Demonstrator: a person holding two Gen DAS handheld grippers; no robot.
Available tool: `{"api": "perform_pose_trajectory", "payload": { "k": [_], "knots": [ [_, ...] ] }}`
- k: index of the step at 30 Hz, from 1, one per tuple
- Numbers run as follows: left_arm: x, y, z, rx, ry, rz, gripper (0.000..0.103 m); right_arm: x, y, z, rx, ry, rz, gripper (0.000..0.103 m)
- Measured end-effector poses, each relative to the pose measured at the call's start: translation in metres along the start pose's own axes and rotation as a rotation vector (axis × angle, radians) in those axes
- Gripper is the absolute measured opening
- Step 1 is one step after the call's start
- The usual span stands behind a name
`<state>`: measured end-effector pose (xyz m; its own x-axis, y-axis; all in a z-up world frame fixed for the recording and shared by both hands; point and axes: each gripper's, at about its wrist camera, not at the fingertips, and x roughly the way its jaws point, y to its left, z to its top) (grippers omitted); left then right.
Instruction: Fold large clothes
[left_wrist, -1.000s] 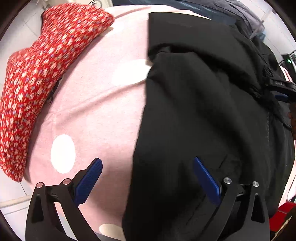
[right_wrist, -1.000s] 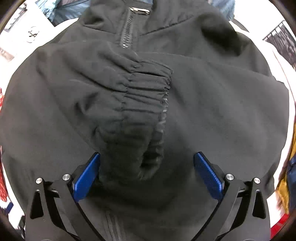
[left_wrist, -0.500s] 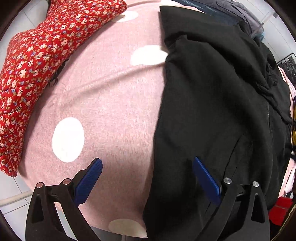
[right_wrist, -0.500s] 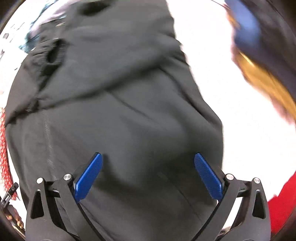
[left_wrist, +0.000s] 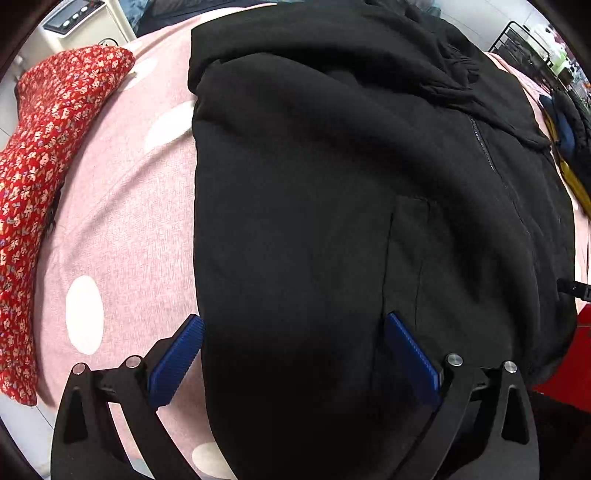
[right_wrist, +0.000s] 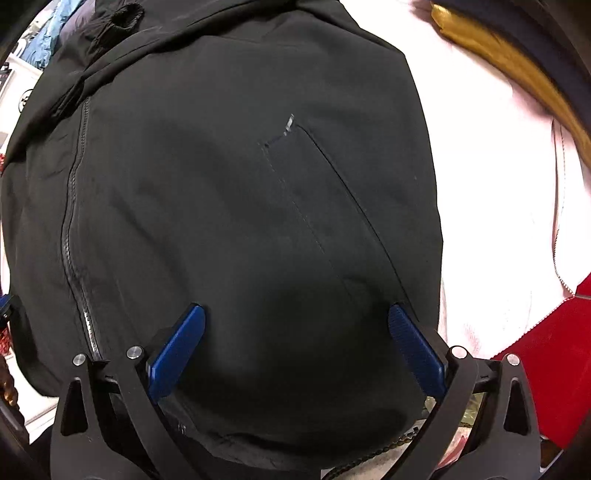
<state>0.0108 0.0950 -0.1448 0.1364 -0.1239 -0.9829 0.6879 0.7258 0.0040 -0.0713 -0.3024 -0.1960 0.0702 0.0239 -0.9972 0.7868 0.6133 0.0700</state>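
Note:
A black zip-up jacket (left_wrist: 332, 184) lies spread on a pink sheet with white dots (left_wrist: 122, 229). Its sleeves are folded in over the body, with an elastic cuff (left_wrist: 454, 70) bunched near the top. My left gripper (left_wrist: 293, 343) hovers open over the jacket's near left edge, nothing between its blue pads. In the right wrist view the same jacket (right_wrist: 221, 203) fills the frame, its zipper (right_wrist: 74, 221) running down the left and a pocket seam (right_wrist: 332, 206) in the middle. My right gripper (right_wrist: 295, 332) is open above the jacket's lower hem.
A red floral garment (left_wrist: 44, 155) lies along the sheet's left edge. A white appliance (left_wrist: 85, 22) stands at the far left. Dark and mustard clothes (right_wrist: 517, 59) are piled at the right, with a red item (right_wrist: 546, 350) at the lower right. A metal rack (left_wrist: 517, 33) stands behind.
Both grippers have pulled back toward the jacket's lower hem. The right view swung from the bunched sleeve cuff to the flat lower front panel. Both stayed open.

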Motion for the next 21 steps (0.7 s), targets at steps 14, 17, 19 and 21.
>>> {"api": "perform_pose_trajectory", "payload": {
  "k": [14,17,19,21],
  "knots": [
    [-0.026,0.062,-0.1,-0.346,0.022,-0.058,0.093,-0.018,-0.061,0.032,-0.172,-0.015,0.059,0.098],
    [-0.024,0.067,-0.131,-0.407,0.062,-0.137,0.084,-0.004,-0.074,0.036,-0.145,0.011,0.096,0.098],
    [-0.025,0.063,-0.145,-0.41,0.07,-0.17,0.081,0.001,-0.079,0.032,-0.134,0.031,0.135,0.098],
    [-0.022,0.056,-0.152,-0.389,0.086,-0.202,0.072,0.01,-0.082,0.024,-0.137,0.066,0.154,0.095]
  ]
}}
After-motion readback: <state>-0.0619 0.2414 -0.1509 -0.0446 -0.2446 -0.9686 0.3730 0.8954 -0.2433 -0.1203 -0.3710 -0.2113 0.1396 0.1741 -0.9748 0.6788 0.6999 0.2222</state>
